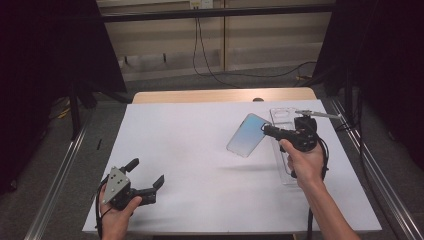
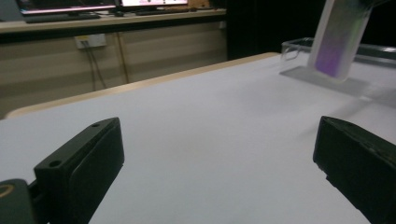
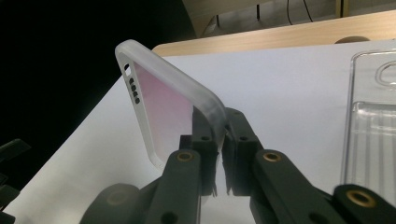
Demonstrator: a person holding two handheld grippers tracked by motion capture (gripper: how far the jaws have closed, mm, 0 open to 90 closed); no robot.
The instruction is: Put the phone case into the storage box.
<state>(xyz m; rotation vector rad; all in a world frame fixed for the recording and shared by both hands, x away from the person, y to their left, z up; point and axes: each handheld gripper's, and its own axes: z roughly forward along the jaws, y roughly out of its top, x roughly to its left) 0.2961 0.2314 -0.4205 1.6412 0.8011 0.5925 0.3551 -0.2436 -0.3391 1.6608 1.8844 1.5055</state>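
Observation:
A phone in a frosted translucent case (image 1: 246, 135) hangs above the white table, tilted, held by one end. My right gripper (image 1: 267, 128) is shut on that end; the right gripper view shows the phone case (image 3: 159, 105) rising between the closed jaws, pinched at its rim. The phone (image 2: 337, 39) appears at the top right of the left gripper view, lifted off the table. My left gripper (image 1: 146, 177) rests low near the front left of the table, open, with nothing between its fingers (image 2: 81, 163).
A clear plastic case (image 1: 284, 145) lies flat along the table's right side, under my right hand, also visible as a clear shell (image 3: 371, 126). The white table sheet (image 1: 190, 150) lies between the two grippers. A wooden table edge (image 1: 200, 95) runs along the back.

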